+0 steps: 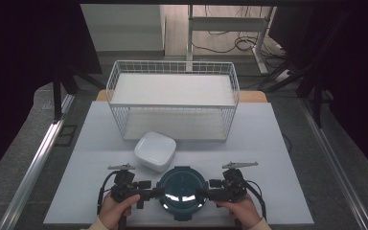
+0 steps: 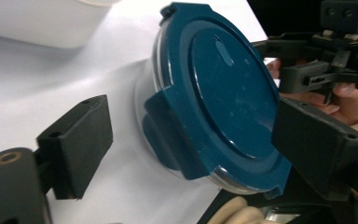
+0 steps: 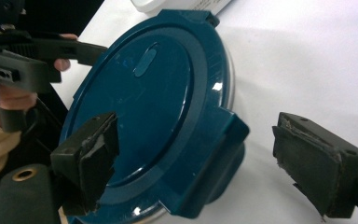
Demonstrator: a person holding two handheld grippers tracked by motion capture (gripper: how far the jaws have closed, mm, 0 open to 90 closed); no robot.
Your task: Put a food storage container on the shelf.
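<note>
A round clear container with a dark teal clip-on lid (image 1: 182, 191) stands near the table's front edge. My left gripper (image 1: 156, 193) is at its left side and my right gripper (image 1: 205, 194) at its right side. In the left gripper view the lid (image 2: 228, 88) shows tilted, and the left gripper (image 2: 191, 149) stands open with its jaws on either side of a side latch flap (image 2: 168, 135). In the right gripper view the right gripper (image 3: 205, 163) is open too, straddling the opposite latch flap (image 3: 214, 163) of the lid (image 3: 144, 93).
A white square bowl (image 1: 155, 150) sits just behind the container, slightly left. Behind it stands a white wire two-level basket rack (image 1: 172, 103). The table's front edge (image 1: 182, 223) is close under the hands.
</note>
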